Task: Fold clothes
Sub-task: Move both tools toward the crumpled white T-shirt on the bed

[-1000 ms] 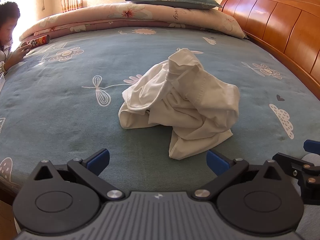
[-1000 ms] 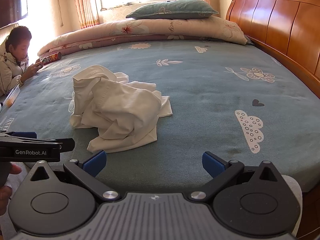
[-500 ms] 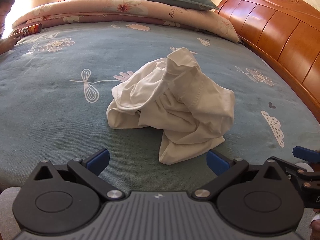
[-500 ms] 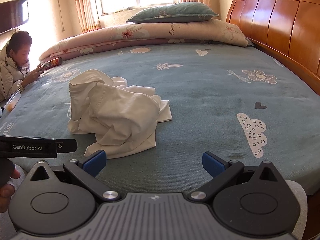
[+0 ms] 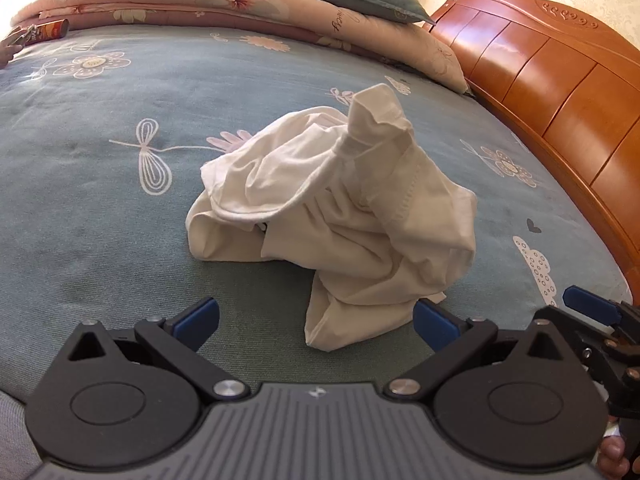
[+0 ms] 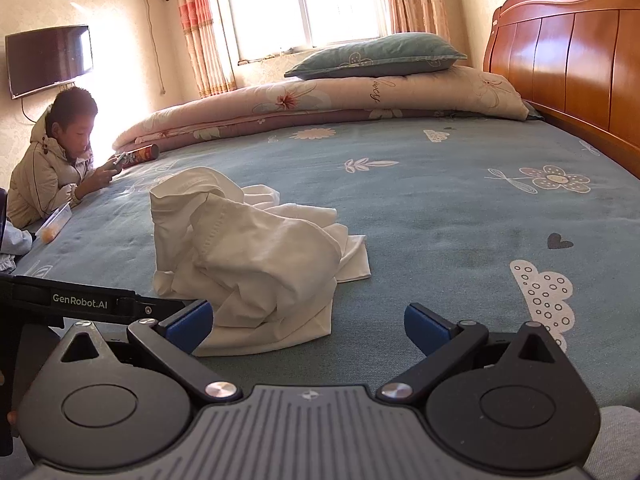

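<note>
Blue-green velvety bedspread [image 5: 100, 208] with printed flowers fills the left wrist view, bounded by an orange wooden headboard [image 5: 560, 92]. Compared with 1 second ago, the crumpled white cotton garment [image 5: 340, 216] looms larger and nearer: the left gripper [image 5: 316, 320] has closed in, jaws spread wide and empty, its hem just ahead.

From the right wrist view, the right gripper [image 6: 308, 322] is likewise splayed and empty, having edged closer; the soft, creased heap [image 6: 256, 256] lies left of centre. Grasping seems imminent; folding has not begun.

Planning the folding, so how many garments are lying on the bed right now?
1: a crumpled white garment heaped mid-bed, just ahead of both open grippers. More pieces could be bundled inside it.
</note>
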Available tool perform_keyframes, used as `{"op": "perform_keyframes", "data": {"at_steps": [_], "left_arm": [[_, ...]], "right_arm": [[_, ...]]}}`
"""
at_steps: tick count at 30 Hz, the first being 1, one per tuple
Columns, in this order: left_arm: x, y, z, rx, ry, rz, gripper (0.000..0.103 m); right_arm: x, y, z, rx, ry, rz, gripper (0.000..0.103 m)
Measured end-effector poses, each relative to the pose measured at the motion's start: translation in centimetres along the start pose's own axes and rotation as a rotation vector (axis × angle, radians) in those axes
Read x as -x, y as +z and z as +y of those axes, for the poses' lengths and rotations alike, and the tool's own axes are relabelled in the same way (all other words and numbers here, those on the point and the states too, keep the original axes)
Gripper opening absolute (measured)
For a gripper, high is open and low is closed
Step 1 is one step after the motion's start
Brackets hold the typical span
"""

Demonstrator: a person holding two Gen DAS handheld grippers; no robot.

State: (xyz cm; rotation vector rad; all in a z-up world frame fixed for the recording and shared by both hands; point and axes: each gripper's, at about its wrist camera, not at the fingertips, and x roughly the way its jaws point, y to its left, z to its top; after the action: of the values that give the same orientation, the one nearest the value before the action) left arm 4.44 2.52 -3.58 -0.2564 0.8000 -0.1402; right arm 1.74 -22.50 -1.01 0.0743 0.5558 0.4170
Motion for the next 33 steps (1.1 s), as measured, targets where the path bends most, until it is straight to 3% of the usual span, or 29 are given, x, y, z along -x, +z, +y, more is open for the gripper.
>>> {"op": "perform_keyframes", "data": {"at_steps": [6, 13, 19, 28, 33], "left_arm": [[-1.1, -0.3, 0.4, 0.012, 0.013, 0.026, 0.102], [-0.9, 0.1, -0.2, -0.06, -0.01, 0.007, 0.102], [-1.9, 0.7, -0.1, -0.03, 0.004, 0.044, 0.102], [-1.9, 0.4, 0.0, -0.068, 0.026, -0.036, 0.102], [-2.2, 0.5, 0.5, -0.05, 0.005, -0.028, 0.102]], "right_arm": [[-0.2, -0.2, -0.5, 0.005, 0.029, -0.046, 0.103], [-0.8, -0.7, -0.8, 0.041, 0.041, -0.045, 0.101], [-1.4, -0.9, -0.9, 0.054, 0.049, -0.024, 0.1], [-2.4, -1.0, -0.7, 0.068, 0.051, 0.014, 0.1], [-2.8, -1.0, -0.5, 0.073, 0.047, 0.037, 0.1]]}}
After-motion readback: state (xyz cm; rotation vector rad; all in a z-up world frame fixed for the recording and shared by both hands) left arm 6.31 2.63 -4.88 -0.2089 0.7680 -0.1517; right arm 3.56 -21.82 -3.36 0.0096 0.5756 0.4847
